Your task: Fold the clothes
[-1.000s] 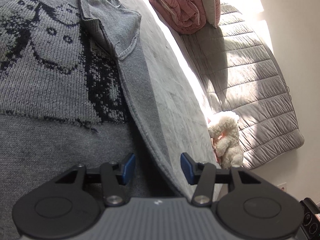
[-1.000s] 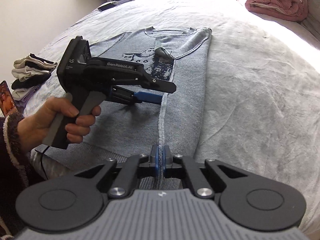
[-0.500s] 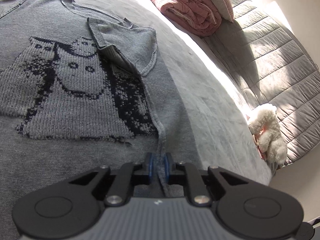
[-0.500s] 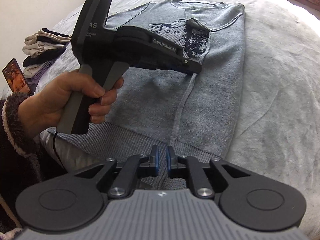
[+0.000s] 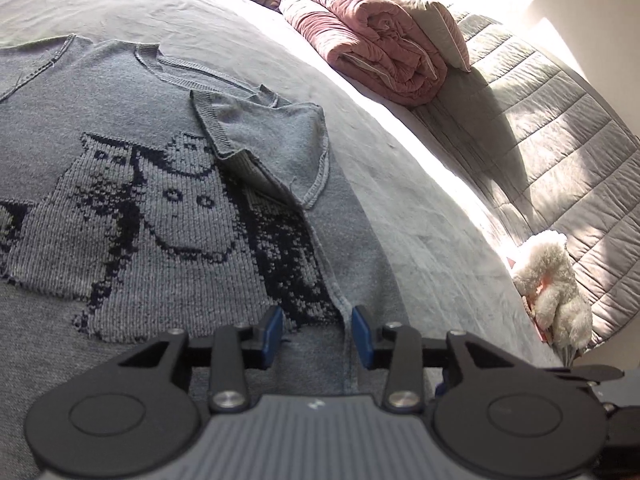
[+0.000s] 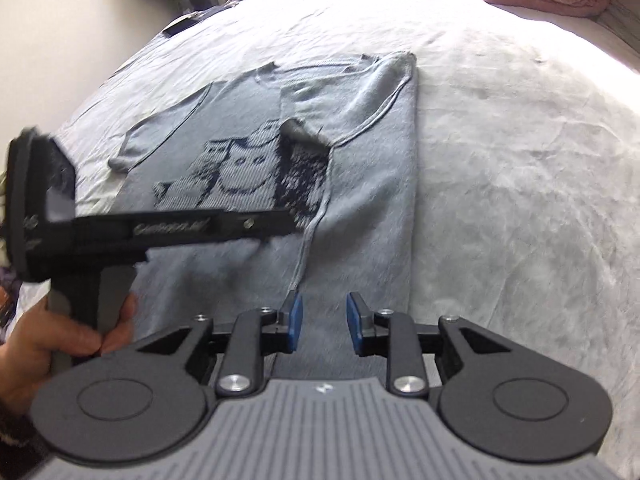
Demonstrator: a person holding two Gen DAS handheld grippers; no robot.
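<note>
Left wrist view. Grey knit sweater (image 5: pixel 168 208) lies flat on the pale grey bedspread (image 5: pixel 420 208), dark cartoon-animal pattern facing up. Its right-hand side is folded inward over the body; the short sleeve (image 5: pixel 272 136) lies doubled back across the upper corner of the pattern. A stitched side seam (image 5: pixel 340 312) runs down from the sleeve toward the camera. Left gripper (image 5: pixel 317 334) hovers low over the lower part of the sweater, jaws parted and opening. The seam passes between the blue pads (image 5: pixel 273 330), close to the right-hand one; neither pad presses on it, so nothing is gripped. Beyond the sweater: a rolled pink quilt (image 5: pixel 376 60) with a pale pillow (image 5: pixel 424 20) on it, a quilted grey cover (image 5: pixel 560 152) in sun, and a white plush toy (image 5: pixel 556 280) at the mattress edge.

Right wrist view (motion-blurred). Same sweater (image 6: pixel 360 200) spread mid-bed, folded panel nearest this camera. Right gripper (image 6: pixel 322 326) is over the sweater's near hem, jaws apart and opening, pads clear of the cloth, holding nothing. The seam ends just beside its left pad. At left, a hand (image 6: pixel 52 344) grips the handle of the left gripper (image 6: pixel 288 218), whose fingers reach out level over the pattern; from this side I cannot tell its jaw state.
</note>
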